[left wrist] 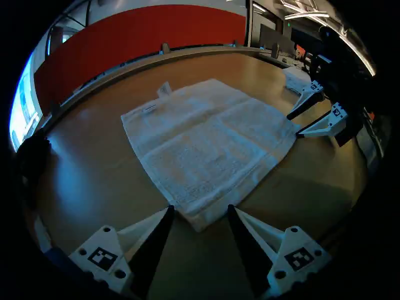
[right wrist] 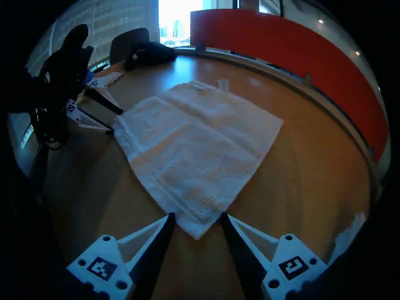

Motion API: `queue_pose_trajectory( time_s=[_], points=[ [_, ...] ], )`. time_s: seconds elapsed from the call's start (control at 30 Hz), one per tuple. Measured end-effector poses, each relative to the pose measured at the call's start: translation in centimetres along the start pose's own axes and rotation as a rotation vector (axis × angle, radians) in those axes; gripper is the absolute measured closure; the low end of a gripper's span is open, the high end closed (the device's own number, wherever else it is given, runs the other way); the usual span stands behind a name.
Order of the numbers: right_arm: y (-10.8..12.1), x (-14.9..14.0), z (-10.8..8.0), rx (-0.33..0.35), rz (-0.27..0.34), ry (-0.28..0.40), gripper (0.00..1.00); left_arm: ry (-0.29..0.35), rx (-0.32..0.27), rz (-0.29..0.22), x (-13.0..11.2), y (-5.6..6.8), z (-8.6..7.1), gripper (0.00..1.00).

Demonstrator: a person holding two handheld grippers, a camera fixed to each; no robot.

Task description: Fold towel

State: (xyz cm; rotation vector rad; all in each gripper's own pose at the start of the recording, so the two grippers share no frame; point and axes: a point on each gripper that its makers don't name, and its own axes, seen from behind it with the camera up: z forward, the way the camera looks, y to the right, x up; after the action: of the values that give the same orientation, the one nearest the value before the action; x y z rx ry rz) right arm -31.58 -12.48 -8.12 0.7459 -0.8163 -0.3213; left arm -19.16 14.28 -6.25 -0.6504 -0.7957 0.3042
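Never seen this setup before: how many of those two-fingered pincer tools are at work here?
2. The left gripper straddles one corner of the towel, open; the right gripper straddles a neighbouring corner, also open. I see no sign of any more.

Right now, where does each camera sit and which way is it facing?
Left gripper view: rides the left gripper, looking across the brown wooden table at a corner of the white terry towel; own open fingers below, right gripper far right.
Right gripper view: rides the right gripper, facing another towel corner; own open fingers below, left gripper far left.
Shared: towel, table, long red wall panel.
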Motion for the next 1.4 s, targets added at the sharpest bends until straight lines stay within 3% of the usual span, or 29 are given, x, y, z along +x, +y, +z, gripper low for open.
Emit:
queue_pose_trajectory(
  time_s=[0.23,0.37,0.77,1.4],
  points=[
    [0.0,0.0,0.0,0.004,-0.003,-0.009,0.50,-0.012,0.003,-0.008,0.0,0.2,-0.1,0.34],
    [0.1,0.1,0.0,-0.002,-0.001,-0.011,0.65,-0.016,0.013,-0.017,0.0,0.0,-0.2,0.46],
    [-0.6,0.6,0.2,0.004,0.014,0.004,0.84,-0.022,0.030,-0.031,-0.2,-0.2,-0.3,0.82],
    [0.0,1.7,-0.5,-0.012,0.049,0.039,0.88,-0.018,-0.004,-0.125,0.3,0.2,-0.8,0.87]
  ],
)
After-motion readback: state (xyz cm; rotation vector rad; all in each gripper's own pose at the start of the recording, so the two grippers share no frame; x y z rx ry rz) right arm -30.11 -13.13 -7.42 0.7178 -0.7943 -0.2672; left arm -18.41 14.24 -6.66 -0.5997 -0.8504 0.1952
